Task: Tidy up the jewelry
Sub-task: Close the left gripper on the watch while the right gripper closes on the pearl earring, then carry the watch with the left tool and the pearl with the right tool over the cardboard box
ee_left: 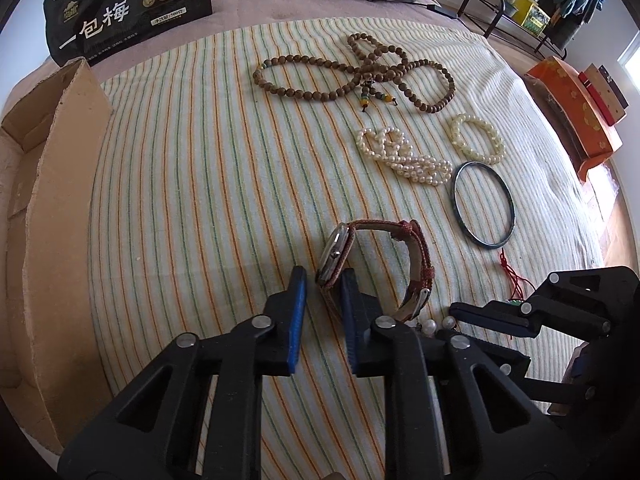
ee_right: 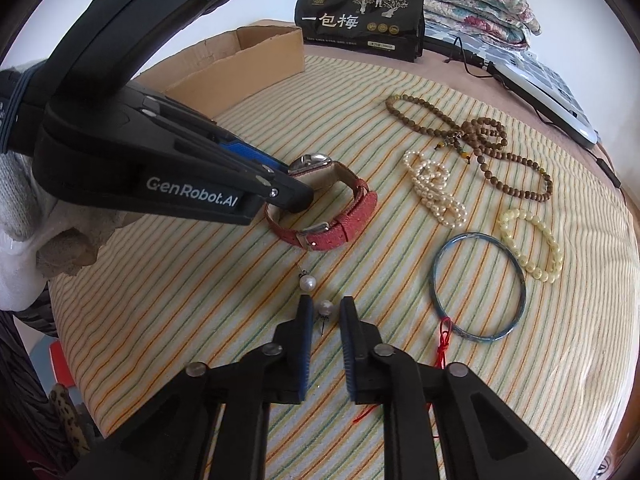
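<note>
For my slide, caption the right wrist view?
Open right gripper straddles a pearl earring; left gripper reaches the watch.

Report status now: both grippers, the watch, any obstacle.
Left gripper open, jaws straddling the watch case. Right gripper open around one pearl earring. Watch on striped cloth, not lifted. Nothing blocking.

Black claw (ee_right: 325, 316), blue pads (ee_right: 306, 344)

Readable text

The black package (ee_right: 360, 12) reads "一包梅"; the left tool (ee_right: 316, 184) carries "GenRobot.AI" in white on its side.
</note>
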Demonstrator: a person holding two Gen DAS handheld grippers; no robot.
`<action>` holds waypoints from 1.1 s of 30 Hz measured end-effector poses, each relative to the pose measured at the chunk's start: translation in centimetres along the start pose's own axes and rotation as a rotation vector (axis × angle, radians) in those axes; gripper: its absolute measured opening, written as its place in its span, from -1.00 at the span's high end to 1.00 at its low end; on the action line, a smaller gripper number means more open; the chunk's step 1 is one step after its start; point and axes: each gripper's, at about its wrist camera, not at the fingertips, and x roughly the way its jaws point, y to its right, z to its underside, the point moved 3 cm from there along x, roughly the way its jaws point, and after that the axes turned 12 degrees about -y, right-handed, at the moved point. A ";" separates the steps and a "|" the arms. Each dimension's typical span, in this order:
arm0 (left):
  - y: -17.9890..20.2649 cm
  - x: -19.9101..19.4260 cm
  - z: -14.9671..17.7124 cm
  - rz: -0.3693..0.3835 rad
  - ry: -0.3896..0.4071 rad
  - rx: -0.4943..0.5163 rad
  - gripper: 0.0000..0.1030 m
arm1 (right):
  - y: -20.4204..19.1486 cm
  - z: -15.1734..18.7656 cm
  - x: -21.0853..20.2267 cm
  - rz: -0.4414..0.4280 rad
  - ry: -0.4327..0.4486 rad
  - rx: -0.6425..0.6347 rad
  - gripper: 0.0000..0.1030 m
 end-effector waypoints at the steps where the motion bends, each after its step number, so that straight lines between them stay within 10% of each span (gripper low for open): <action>1: 0.1 0.0 0.0 0.002 0.000 0.000 0.77 | 0.0 0.0 0.0 0.004 -0.001 0.000 0.88; 33: -3.5 -9.5 1.0 0.034 0.215 -0.077 0.81 | 0.7 -1.8 -7.9 0.032 0.177 0.144 0.88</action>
